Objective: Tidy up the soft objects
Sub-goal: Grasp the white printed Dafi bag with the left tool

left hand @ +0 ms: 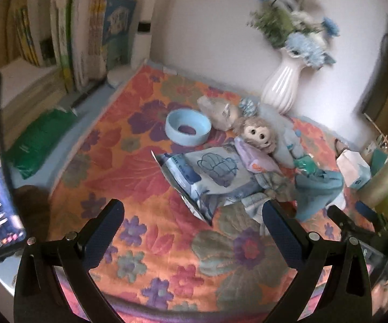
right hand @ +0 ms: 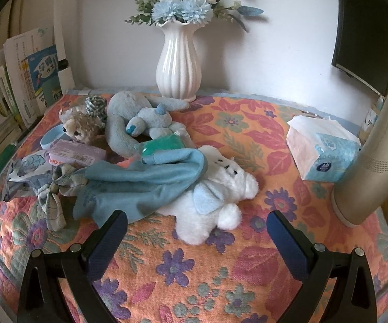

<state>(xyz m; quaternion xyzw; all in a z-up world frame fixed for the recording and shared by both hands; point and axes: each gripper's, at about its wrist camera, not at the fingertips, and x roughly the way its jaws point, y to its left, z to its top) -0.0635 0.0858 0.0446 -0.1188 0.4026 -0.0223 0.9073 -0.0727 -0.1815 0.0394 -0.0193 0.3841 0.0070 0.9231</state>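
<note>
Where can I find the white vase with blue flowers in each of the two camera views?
Left wrist view: the white vase stands upper right, against the wall.
Right wrist view: the vase stands top centre, behind the toys.
Shared landmark: the brown-haired doll, lying left of the vase in both.

Floral cover on desk: woven, quilted cloth, matt. White plush toy: fluffy pile. Blue cloth: smooth, matt. Vase: glossy ribbed ceramic look. Bowl: smooth matt plastic. Printed pouch: crinkled shiny film. Tissue pack: soft plastic wrap. Right tool fingers: dimpled blue pads, black matt plastic, metal rivets.
</note>
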